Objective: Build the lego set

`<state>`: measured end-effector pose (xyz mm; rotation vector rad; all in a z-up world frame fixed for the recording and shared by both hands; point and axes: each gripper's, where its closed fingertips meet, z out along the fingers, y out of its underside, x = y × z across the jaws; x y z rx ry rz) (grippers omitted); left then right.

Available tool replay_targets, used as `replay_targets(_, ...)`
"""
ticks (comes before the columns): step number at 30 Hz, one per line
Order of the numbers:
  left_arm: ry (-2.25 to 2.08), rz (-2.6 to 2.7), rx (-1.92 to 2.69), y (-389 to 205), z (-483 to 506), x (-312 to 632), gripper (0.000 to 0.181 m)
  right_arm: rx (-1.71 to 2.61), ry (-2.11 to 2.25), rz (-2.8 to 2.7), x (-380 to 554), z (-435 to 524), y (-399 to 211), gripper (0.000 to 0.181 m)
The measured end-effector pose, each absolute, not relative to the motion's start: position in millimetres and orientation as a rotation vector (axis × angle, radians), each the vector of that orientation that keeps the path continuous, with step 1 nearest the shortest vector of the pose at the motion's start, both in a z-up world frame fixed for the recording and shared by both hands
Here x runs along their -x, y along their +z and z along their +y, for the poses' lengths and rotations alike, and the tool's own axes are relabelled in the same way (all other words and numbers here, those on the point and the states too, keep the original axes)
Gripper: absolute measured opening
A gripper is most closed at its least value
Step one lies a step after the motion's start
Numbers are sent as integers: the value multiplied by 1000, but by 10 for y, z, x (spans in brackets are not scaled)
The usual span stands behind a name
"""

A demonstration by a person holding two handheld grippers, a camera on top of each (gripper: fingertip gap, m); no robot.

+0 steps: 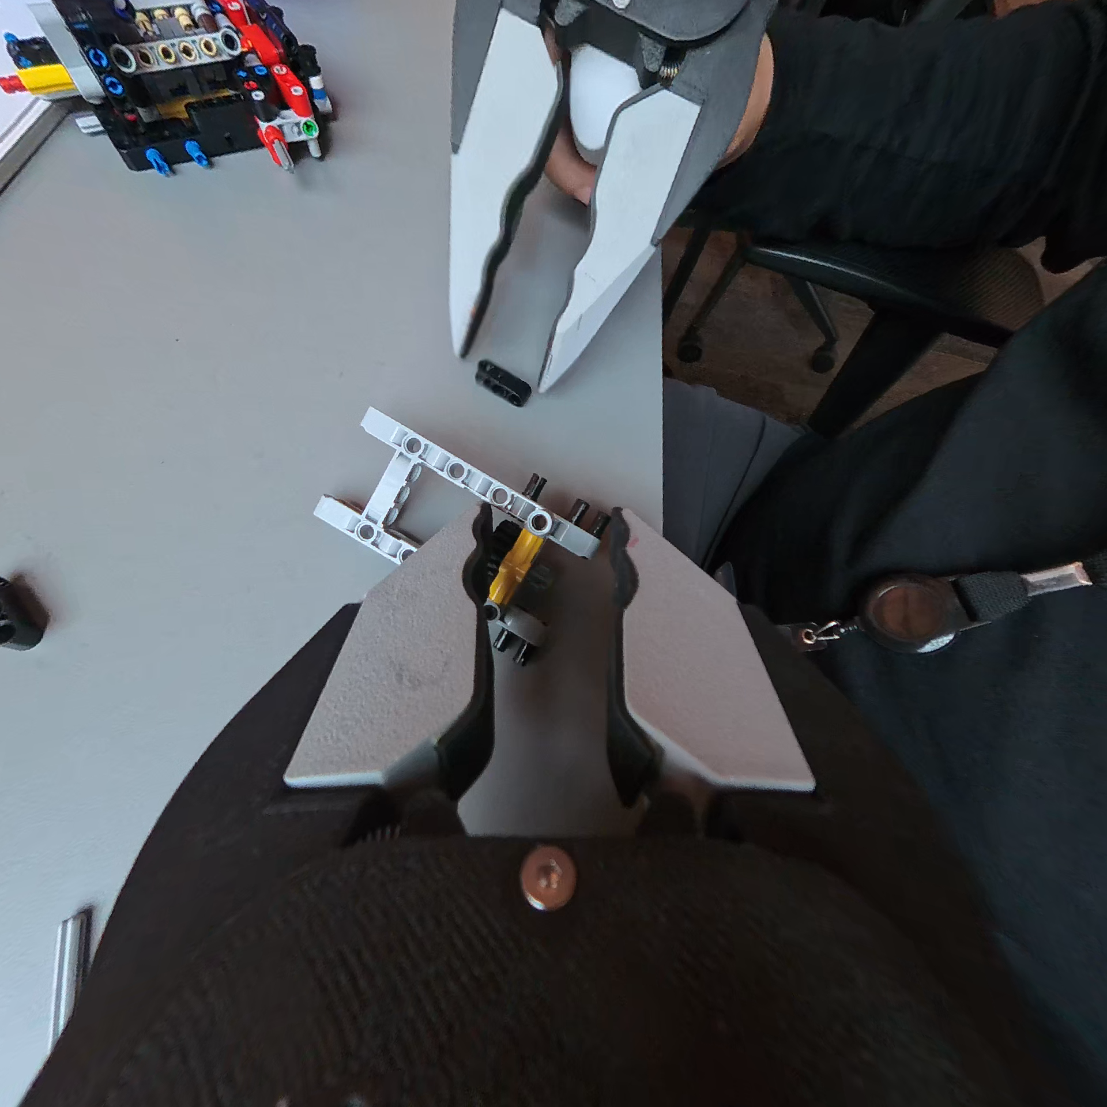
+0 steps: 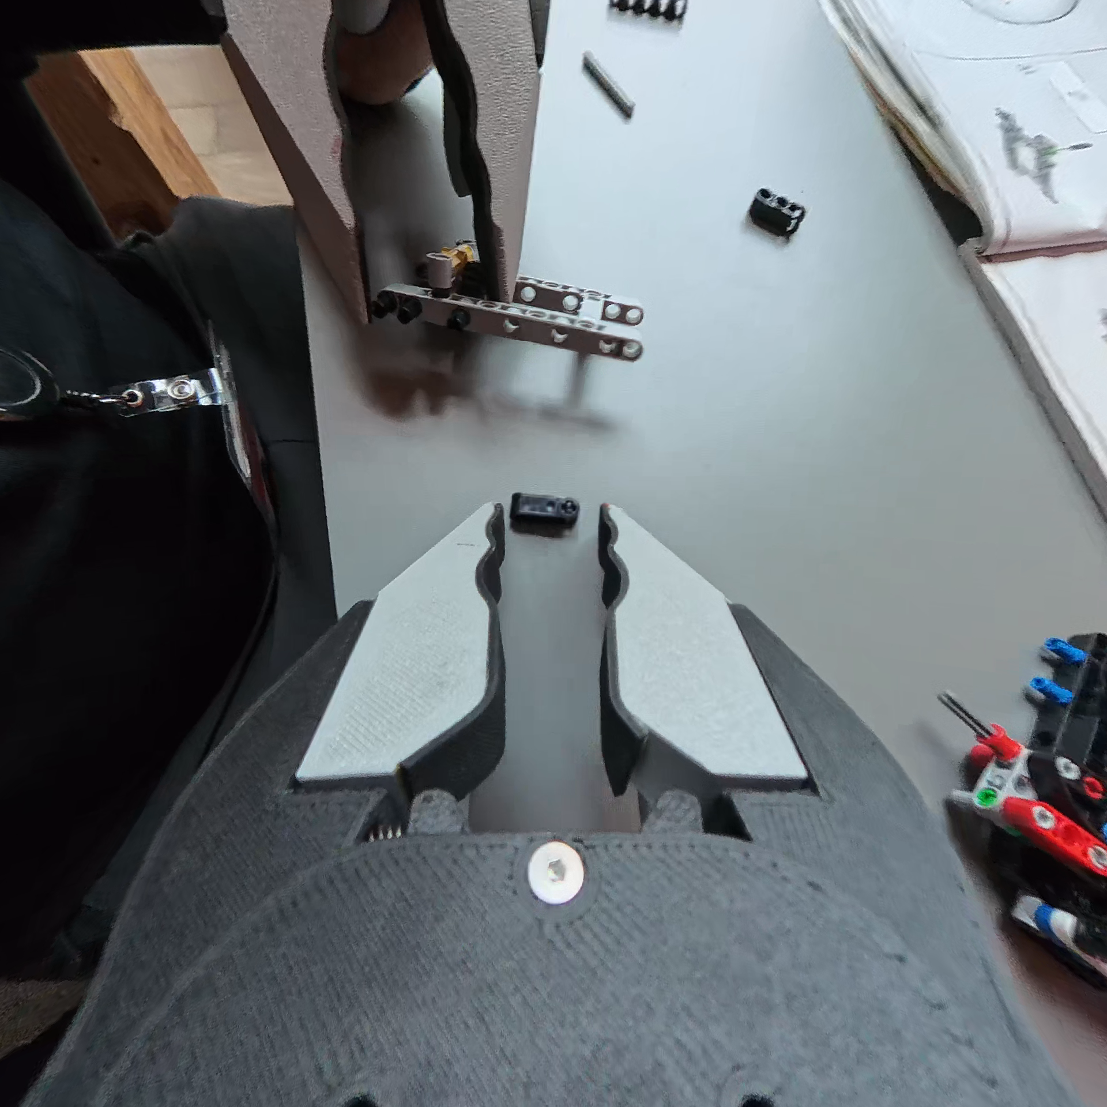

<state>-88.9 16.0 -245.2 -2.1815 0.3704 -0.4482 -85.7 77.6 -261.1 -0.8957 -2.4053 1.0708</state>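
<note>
Build is sitting part done: the left gripper (image 1: 548,518) is gripping the grey frame (image 1: 455,473) near the worktop (image 1: 209,359) edge, while the right gripper (image 2: 548,512), open, is straddling a loose black piece (image 2: 544,509).

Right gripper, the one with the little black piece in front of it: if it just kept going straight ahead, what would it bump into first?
Most likely the small black Lego piece, lying on the grey table just beyond the open right gripper. Farther along sits the grey beam frame at the left gripper. Height above the table is unclear.
</note>
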Motion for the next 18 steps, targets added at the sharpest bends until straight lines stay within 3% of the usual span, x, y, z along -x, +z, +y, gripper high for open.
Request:
replay_targets(10,-546,382,2120,-2345,151,835,35,382,783,-2232,1059,349,-2317,32)
replay_targets(18,-547,401,2094,-2308,100,827,36,162,585,-2164,1142,245,-2373,10)
